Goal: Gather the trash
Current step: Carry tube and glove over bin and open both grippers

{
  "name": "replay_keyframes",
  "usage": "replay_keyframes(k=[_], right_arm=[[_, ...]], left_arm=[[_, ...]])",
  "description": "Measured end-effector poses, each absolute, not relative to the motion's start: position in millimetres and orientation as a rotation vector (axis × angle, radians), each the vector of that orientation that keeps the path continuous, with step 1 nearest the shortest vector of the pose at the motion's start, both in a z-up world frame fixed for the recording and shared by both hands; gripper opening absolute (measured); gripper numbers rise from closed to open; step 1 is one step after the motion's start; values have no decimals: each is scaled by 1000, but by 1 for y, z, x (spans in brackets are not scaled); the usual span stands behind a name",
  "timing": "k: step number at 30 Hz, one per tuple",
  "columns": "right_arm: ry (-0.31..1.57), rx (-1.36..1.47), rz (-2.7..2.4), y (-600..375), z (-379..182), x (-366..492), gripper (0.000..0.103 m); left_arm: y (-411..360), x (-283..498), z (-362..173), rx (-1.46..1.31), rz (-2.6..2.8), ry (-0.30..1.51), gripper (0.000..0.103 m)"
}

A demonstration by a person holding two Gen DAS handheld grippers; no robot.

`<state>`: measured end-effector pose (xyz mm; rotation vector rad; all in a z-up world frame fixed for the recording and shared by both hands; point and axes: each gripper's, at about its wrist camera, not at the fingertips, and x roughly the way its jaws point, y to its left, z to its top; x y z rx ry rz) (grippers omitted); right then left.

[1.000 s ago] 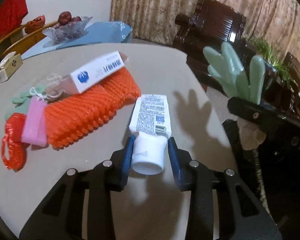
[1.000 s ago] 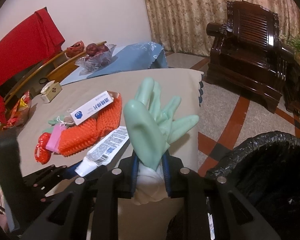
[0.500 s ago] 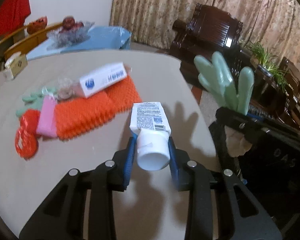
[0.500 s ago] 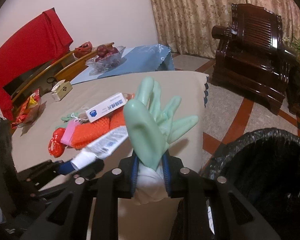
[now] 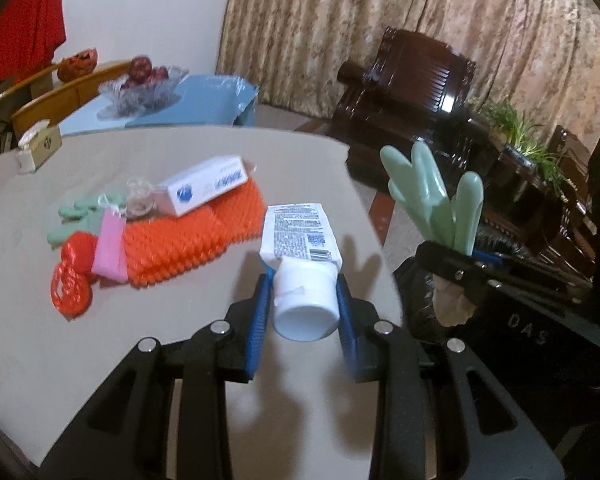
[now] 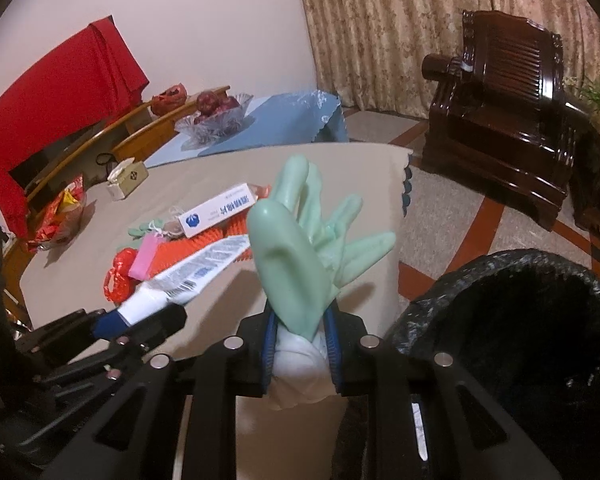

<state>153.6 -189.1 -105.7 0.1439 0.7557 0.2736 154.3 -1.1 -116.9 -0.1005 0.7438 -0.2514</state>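
We see two handheld tools above a beige counter [image 5: 172, 152]. The left tool [image 5: 304, 276] pinches a white tube [image 5: 300, 240] between its blue pads, gripping it at the cap end, with the cap facing the camera and the printed, flattened end pointing away. The tube is lifted clear of the counter, and its shadow falls on the surface below.

The right tool [image 6: 300, 320] pinches a pale green rubber glove [image 6: 300, 248] at the cuff, together with a bunched white lining or paper beneath it; we cannot tell which. The glove's fingers stand up and fan outward. Just to the right of this tool, below the counter edge, sits a bin lined with a black bag [image 6: 512, 304], its mouth open.

Still lying on the counter, well behind the tube, is a cluster of items: an orange ridged mat [image 5: 188, 240], a white and blue box [image 5: 204, 190] resting on its far edge, a pink strip [image 5: 110, 248], red plastic netting [image 5: 72, 272] and another pale green piece [image 5: 76, 216] at the left end.
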Motion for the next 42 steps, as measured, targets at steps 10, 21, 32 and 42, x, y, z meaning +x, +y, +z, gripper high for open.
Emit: replay_keyframes(k=[10,21,32,42], right_arm=[[680,161,181,-242,-74,114,22],[688,188,7,-313,-80,68,22],[776,197,-113,-352,-113,56,30],[730,199,-166,-361,-112,47,96]], left_arm=[[-43,137,-84,-76,-345,666,30],[-114,124,-84,-30,-485,663,30],[-173,134,-115,-6,-641,760,32],[-159,133,-112,-19,-629,718,77]])
